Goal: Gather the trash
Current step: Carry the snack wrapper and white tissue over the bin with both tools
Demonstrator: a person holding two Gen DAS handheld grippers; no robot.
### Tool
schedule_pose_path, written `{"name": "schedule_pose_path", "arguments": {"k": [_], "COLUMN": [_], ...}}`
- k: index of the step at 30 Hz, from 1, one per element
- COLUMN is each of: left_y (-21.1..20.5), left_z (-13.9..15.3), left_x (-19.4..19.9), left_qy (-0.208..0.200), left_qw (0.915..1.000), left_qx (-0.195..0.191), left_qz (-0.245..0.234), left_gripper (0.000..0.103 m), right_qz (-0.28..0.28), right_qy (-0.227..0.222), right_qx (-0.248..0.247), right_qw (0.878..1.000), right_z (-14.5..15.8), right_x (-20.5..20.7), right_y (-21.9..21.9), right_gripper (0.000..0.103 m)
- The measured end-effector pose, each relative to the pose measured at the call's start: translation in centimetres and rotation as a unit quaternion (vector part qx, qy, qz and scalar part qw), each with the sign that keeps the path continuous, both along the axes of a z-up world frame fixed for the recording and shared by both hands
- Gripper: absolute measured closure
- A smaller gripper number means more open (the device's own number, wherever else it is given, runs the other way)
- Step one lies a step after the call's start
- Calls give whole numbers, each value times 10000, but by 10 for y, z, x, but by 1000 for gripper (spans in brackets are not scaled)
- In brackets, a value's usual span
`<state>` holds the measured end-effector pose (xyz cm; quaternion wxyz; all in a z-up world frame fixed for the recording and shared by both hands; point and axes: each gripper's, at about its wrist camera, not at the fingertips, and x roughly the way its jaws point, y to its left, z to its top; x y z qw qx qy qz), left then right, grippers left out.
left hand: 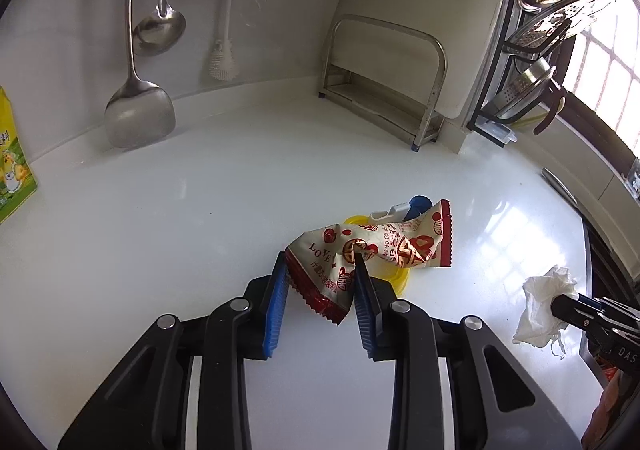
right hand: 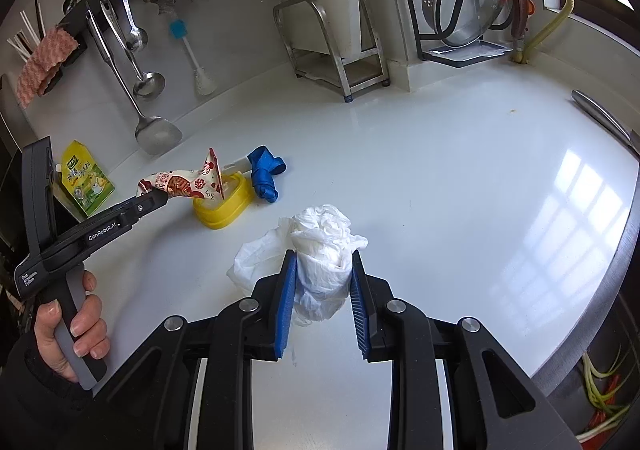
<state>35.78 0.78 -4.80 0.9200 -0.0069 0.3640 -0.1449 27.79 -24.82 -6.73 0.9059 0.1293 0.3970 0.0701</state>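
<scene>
A red-and-cream snack wrapper (left hand: 400, 246) is pinched between the blue pads of my left gripper (left hand: 320, 262), which is shut on its near end. From the right wrist view, the wrapper (right hand: 184, 179) stretches from the left gripper (right hand: 154, 195) out over a yellow dish (right hand: 224, 209). A crumpled blue piece (right hand: 266, 173) lies just behind the dish. My right gripper (right hand: 324, 258) is shut on a crumpled white tissue (right hand: 320, 246) on the white counter (right hand: 460, 189). The left wrist view shows the tissue (left hand: 540, 298) at the far right, with the right gripper (left hand: 560, 302) on it.
A yellow-green pouch (right hand: 86, 181) stands at the left by the wall. Ladles and a spatula (left hand: 140, 117) hang on the back wall. A metal rack (left hand: 384, 89) and a dish rack with strainers (right hand: 468, 9) stand at the back. The counter's edge (right hand: 628, 242) curves along the right.
</scene>
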Motion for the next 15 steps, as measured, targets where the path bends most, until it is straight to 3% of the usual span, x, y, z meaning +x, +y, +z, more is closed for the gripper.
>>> {"name": "schedule_pose_path", "arguments": {"k": [15], "left_y": [3], "left_z": [21], "left_x": [-118], "left_qy": [-303], "left_qw": [9986], "left_qx": [317], "left_qz": [293], "left_gripper": [73], "right_qz": [-220], "right_qy": [-164], "right_qx": [44], "right_qw": [9996], "right_z": [17], "right_x": [-101], "right_y": [20], "right_gripper": [78]}}
